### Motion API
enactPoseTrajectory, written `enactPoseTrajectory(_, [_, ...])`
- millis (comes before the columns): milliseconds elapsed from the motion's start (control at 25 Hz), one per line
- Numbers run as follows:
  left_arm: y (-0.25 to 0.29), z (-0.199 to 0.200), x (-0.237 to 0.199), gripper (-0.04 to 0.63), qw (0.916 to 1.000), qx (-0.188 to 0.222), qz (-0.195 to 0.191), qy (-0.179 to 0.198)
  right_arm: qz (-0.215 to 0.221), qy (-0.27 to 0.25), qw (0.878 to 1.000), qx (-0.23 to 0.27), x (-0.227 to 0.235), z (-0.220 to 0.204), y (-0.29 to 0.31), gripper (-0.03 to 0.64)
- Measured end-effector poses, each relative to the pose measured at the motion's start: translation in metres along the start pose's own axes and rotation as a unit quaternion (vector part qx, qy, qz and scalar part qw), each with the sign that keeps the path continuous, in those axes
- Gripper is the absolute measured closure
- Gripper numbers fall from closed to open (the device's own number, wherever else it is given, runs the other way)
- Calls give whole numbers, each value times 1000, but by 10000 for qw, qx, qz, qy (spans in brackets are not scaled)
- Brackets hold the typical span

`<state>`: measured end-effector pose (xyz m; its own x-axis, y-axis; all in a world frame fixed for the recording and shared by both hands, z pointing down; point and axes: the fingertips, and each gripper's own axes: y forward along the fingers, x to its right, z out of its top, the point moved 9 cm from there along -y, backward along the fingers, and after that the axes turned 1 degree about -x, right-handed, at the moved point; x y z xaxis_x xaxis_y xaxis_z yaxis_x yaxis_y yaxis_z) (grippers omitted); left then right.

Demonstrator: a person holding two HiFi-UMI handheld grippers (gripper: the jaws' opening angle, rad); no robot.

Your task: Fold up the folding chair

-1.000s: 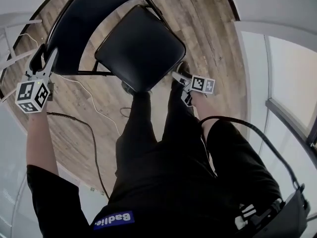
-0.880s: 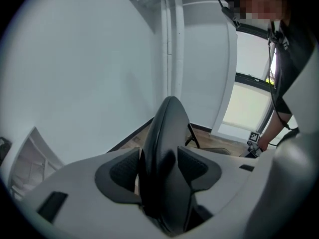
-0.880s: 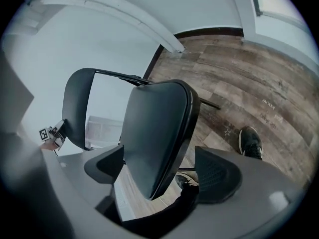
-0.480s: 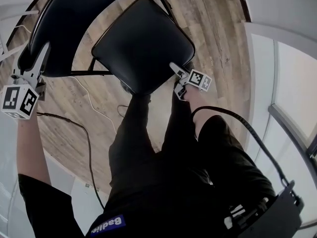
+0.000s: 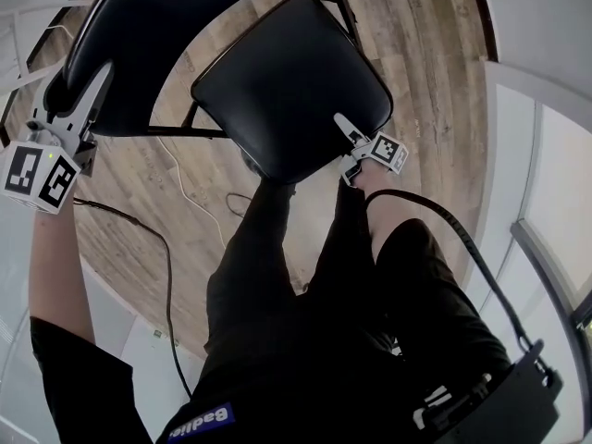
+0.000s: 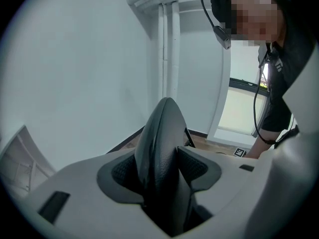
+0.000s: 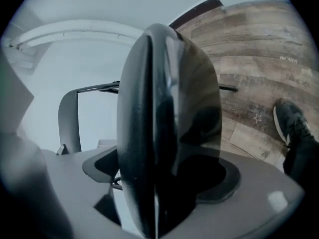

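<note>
Tongs L (image 5: 83, 91) up on backrest (image 5: 157, 44), tongs R (image 5: 347, 146) astride seat (image 5: 277, 91), prob. loose

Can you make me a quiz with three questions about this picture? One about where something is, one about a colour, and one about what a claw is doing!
1. Where is the right claw?
A. On the floor
B. At the edge of the seat
C. On a shoe

2. What colour is the seat?
A. Red
B. Yellow
C. Black

3. What is the left claw doing?
A. Shut on the backrest
B. Open with nothing in it
C. Holding a cable

Answers:
1 B, the seat's edge stands between its jaws.
2 C, the padding looks black in every view.
3 A, its pads squeeze the backrest from both sides.
</note>
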<state>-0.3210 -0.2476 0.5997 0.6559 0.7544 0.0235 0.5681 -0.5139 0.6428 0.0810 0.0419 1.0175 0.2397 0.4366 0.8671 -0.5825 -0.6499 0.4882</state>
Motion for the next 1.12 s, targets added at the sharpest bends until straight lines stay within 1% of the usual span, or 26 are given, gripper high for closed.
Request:
enactPoseTrajectory(80, [1,0,-1,374,10000,-20,33,-56,102,-3,9999,-73,0,2,0,178])
enactPoseTrajectory(240, [-6,3,-1,374,9997,132,172,-77,177,-151,9996,-176,-9,6,2,203])
enactPoseTrajectory(440, [-14,15,6,374,9994,106,331,90,123,-119,9997,-166,-27,0,-7,226])
enactPoseTrajectory(560, [-26,21,11,374,9986,148,481,171,129,-186,9995,-233,-46,2,-8,236])
enactPoseTrajectory(800, [-45,40,26,374,9972,182,637,352,174,-253,9992,-238,-85,3,-15,278])
enactPoseTrajectory(1000, [-58,49,39,376,9962,200,701,472,167,-230,9993,-251,-111,-1,-20,279])
enactPoseTrajectory(1120, [-67,53,49,379,9961,215,695,509,218,-268,9991,-251,-123,-3,-25,304])
